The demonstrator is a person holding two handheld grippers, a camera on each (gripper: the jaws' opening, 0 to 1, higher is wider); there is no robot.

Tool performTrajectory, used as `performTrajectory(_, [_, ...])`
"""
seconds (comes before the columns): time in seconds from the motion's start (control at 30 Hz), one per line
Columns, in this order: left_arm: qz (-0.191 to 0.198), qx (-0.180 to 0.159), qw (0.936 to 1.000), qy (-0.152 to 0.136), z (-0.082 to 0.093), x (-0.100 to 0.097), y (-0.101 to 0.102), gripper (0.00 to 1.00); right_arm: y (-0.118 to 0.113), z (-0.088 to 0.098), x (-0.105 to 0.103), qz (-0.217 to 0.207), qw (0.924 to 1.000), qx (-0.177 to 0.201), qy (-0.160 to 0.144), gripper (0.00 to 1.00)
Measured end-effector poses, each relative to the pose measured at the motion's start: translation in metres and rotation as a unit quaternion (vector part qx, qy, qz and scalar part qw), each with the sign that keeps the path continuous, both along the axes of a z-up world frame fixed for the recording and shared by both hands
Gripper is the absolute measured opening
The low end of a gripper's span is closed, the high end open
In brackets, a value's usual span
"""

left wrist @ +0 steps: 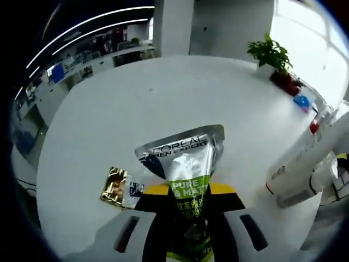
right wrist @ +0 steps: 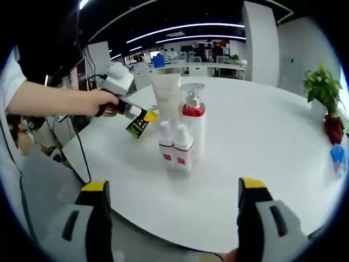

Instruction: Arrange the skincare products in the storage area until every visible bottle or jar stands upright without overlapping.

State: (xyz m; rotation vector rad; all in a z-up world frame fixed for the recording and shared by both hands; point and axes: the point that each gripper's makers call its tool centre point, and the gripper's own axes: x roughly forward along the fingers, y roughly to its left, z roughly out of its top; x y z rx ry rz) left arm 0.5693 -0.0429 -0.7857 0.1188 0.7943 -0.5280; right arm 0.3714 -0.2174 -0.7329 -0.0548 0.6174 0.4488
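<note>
- Left tongs point(left wrist: 188, 218) are clamped on a green-and-silver tube point(left wrist: 185, 174), crimped flat end pointing away over the table point(left wrist: 163, 98). The tube is held up in the air, not resting on anything.
- From the right gripper view you can see the same left tongs point(right wrist: 143, 115) out over the table's left edge, a hand point(right wrist: 103, 103) gripping them, the tube point(right wrist: 137, 126) hanging from the tip just off the bottle cluster.
- Right tongs point(right wrist: 172, 218) are spread wide with nothing between them, sitting back at the near edge of the table.
- Bottle cluster stands upright around the middle of the table: two small white bottles point(right wrist: 177, 147) with red bands in front, touching each other, a pump bottle point(right wrist: 193, 123) with a red collar right behind them, and a tall white tube point(right wrist: 166, 93) standing at the back.
- In the left gripper view those white bottles point(left wrist: 305, 164) show up at the right side, really distorted, so can't tell much more there.
- A small gold sachet point(left wrist: 114, 185) lies flat on the table, just left of the left tongs.
- A potted plant point(right wrist: 322, 95) sits at the far right edge of the table, with something small and blue point(right wrist: 337, 155) near it.
</note>
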Motion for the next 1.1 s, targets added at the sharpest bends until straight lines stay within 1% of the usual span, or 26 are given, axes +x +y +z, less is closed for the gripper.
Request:
performTrajectory(0.17, [0.003, -0.009, 0.9999, -0.006, 0.008, -0.018, 0.003, 0.20, 0.001, 0.001, 0.000, 0.006, 1.0000, -0.005, -0.004, 0.98])
performTrajectory(0.37, [0.002, -0.010, 0.9999, -0.013, 0.016, -0.035, 0.006, 0.20, 0.003, 0.001, -0.001, 0.010, 0.9999, -0.004, -0.006, 0.97])
performTrajectory(0.67, [-0.009, -0.022, 0.9988, -0.042, 0.043, -0.063, 0.003, 0.20, 0.005, 0.003, -0.001, 0.017, 0.9998, -0.006, -0.011, 0.97])
performTrajectory(0.8, [-0.020, -0.022, 0.9980, -0.056, 0.049, -0.074, 0.001, 0.20, 0.006, 0.002, -0.002, 0.021, 0.9997, -0.007, -0.011, 0.97])
performTrajectory(0.87, [-0.019, -0.024, 0.9979, -0.057, 0.051, -0.081, 0.001, 0.20, 0.007, 0.002, -0.002, 0.023, 0.9997, -0.006, -0.011, 0.97])
performTrajectory(0.97, [-0.015, -0.037, 0.9973, -0.062, 0.057, -0.091, 0.000, 0.20, 0.008, 0.002, -0.003, 0.027, 0.9996, -0.005, -0.011, 0.97])
performTrajectory(1.1, [-0.018, -0.038, 0.9967, -0.069, 0.064, -0.103, -0.003, 0.20, 0.009, 0.003, -0.003, 0.031, 0.9994, -0.005, -0.012, 0.96])
